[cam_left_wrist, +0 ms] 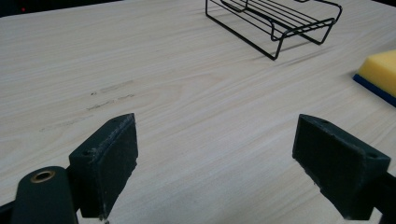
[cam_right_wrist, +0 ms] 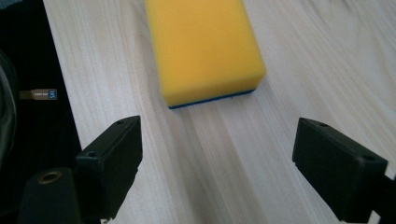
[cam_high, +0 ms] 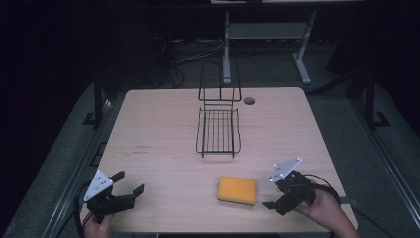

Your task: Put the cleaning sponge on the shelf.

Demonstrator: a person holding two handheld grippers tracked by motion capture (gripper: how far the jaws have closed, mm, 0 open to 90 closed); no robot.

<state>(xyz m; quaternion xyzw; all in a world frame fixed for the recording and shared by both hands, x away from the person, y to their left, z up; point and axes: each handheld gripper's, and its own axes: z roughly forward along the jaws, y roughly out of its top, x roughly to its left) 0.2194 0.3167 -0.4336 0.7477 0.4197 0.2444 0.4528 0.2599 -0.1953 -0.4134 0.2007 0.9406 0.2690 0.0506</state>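
A yellow sponge [cam_high: 237, 190] with a blue underside lies flat on the wooden table [cam_high: 158, 124], near the front edge and right of centre. My right gripper [cam_high: 271, 192] hovers just right of it, open and empty. In the right gripper view the sponge [cam_right_wrist: 205, 46] lies a short way ahead of the spread jaws of that gripper [cam_right_wrist: 217, 163]. My left gripper [cam_high: 130, 181] stands open and empty at the front left corner. Its own view shows the left gripper [cam_left_wrist: 215, 163] over bare wood, with the sponge [cam_left_wrist: 380, 70] at the right edge.
A black wire rack [cam_high: 218, 130] with a tall back frame stands at the table's middle, towards the far side, and appears in the left gripper view as the rack [cam_left_wrist: 275, 18]. A cable hole [cam_high: 249, 100] sits near the far edge. The table edge [cam_right_wrist: 60, 93] runs close beside my right gripper.
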